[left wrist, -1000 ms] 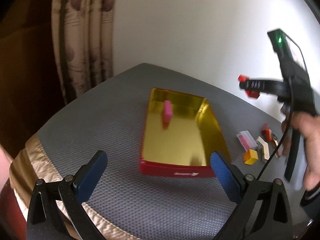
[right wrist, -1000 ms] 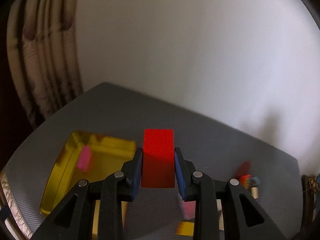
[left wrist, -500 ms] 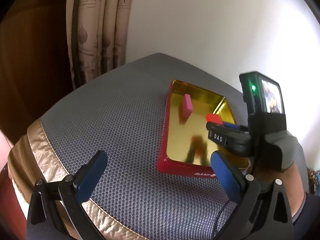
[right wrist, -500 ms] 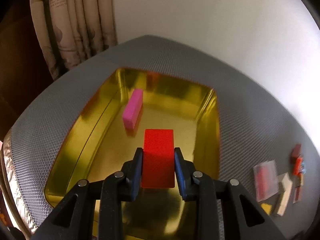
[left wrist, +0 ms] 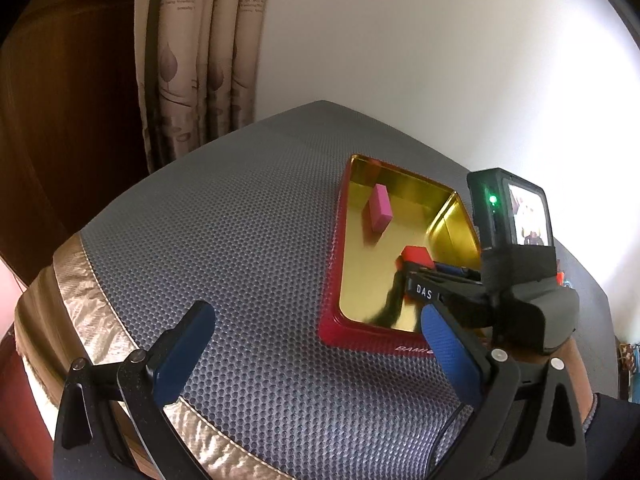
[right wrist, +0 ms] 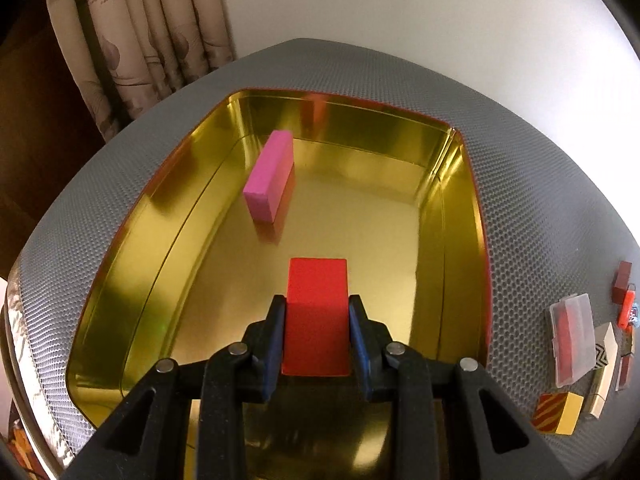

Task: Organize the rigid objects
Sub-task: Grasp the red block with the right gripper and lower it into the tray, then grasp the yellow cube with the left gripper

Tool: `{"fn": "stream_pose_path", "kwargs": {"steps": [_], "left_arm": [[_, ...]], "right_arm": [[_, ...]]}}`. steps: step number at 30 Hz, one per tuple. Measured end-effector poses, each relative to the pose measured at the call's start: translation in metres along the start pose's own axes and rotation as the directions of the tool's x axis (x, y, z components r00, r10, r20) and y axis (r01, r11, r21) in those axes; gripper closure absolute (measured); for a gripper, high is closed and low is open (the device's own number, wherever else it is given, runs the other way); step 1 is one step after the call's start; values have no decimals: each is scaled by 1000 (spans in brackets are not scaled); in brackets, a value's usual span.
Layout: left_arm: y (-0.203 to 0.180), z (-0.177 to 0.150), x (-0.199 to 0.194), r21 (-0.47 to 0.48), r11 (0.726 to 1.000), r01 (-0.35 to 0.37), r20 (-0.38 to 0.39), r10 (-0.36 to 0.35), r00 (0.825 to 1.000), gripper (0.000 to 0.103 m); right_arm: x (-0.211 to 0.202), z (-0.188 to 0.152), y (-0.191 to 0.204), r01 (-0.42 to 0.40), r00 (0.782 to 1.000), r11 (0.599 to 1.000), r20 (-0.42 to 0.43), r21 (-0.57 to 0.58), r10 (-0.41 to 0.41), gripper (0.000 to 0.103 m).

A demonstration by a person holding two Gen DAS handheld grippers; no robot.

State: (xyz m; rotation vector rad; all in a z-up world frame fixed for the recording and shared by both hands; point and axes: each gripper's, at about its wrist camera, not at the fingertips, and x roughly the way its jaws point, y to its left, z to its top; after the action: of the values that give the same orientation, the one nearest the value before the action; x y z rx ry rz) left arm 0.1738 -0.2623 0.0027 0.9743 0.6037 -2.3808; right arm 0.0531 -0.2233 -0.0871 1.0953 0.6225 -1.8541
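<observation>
A gold-lined tin tray with a red outside (left wrist: pixel 360 334) (right wrist: pixel 460 208) sits on the grey mat. A pink block (left wrist: pixel 379 207) (right wrist: pixel 269 176) stands on edge in its far left part. My right gripper (right wrist: pixel 316 316) (left wrist: pixel 420 270) is shut on a red block (right wrist: pixel 316 316) (left wrist: pixel 416 257) and holds it over the tray's middle, just above the gold floor. My left gripper (left wrist: pixel 316 344) is open and empty, above the mat near the tray's front left corner.
Several small pieces lie on the mat right of the tray: a clear packet with red inside (right wrist: pixel 570 338), a yellow striped block (right wrist: pixel 558 412), a white patterned piece (right wrist: pixel 604 354), dark red bits (right wrist: pixel 622 286). A curtain (left wrist: pixel 200 60) hangs behind.
My right gripper carried the red block from above the loose pieces leftward over the tray and lowered it inside. The left gripper drew back and left, staying open.
</observation>
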Motion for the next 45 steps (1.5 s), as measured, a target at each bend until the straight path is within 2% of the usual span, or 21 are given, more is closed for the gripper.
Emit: {"fn": "stream_pose_path", "kwargs": {"steps": [2,5,7,9,10,11,12,14,15,17,19,21,24,26,29,35,36,37,38,40,45], "left_arm": [[-2,0,-1,6,1000,-3,2,3,1000,1],[-5,0,-7,20,1000,2,34,-3,999,1],[-7,0,-12,31,1000,8,64,-9,998,1],[-10,0,-19,48,999,16,98,-21,995,1],[-14,0,-21,66,998,19,109,-26,994,1],[-19,-1,-22,85,996,28,113,-37,993,1],[-25,-2,-22,107,993,46,113,-58,992,1],[-42,-6,-22,165,982,94,107,-112,988,1],[-51,-8,-22,188,976,111,107,-133,985,1],[-74,-16,-24,242,957,158,120,-191,974,1],[-107,-27,-20,313,928,201,97,-241,966,1],[-141,-34,-7,373,904,210,56,-248,967,1],[-195,-44,16,446,860,249,-15,-271,962,1],[-228,-48,35,464,845,265,-55,-271,961,1],[-259,-54,63,468,841,270,-104,-251,962,2],[-287,-66,102,512,836,196,-126,-153,980,14],[-289,-67,107,512,838,189,-136,-138,981,23],[-290,-67,112,513,837,188,-148,-130,980,39],[-290,-68,117,516,835,189,-161,-122,979,47],[-287,-69,126,505,842,191,-202,-100,974,75],[-276,-62,116,481,851,209,-216,-116,970,76]], "right_arm": [[1,1,-1,-15,1000,1000,-4,5,15,70],[-10,1,-7,-87,996,996,20,25,87,66],[-37,0,-18,-102,990,994,101,43,98,66],[-79,-10,-45,-163,965,983,221,81,142,60],[-96,-17,-59,-160,956,982,262,96,130,56],[-115,-28,-80,-130,949,983,303,128,86,47],[-131,-41,-105,-87,946,980,322,177,26,41],[-149,-69,-151,-4,947,966,311,257,-79,41],[-157,-92,-181,62,945,950,289,306,-155,41],[-163,-131,-226,153,939,909,230,389,-256,41],[-164,-171,-268,159,941,864,192,479,-279,41],[-165,-212,-294,182,936,816,158,549,-315,41],[-163,-252,-313,181,935,771,135,610,-327,41],[-159,-267,-309,155,938,756,147,636,-315,41],[-153,-269,-304,129,939,780,178,612,-295,41],[-158,-257,-295,125,927,846,242,519,-285,41],[-158,-255,-294,126,924,847,250,516,-289,41],[-159,-250,-294,115,924,850,259,514,-281,41],[-160,-244,-294,91,925,856,275,508,-261,41],[-163,-229,-292,79,917,871,308,484,-254,41],[-157,-187,-286,74,915,902,330,425,-230,41]]}}
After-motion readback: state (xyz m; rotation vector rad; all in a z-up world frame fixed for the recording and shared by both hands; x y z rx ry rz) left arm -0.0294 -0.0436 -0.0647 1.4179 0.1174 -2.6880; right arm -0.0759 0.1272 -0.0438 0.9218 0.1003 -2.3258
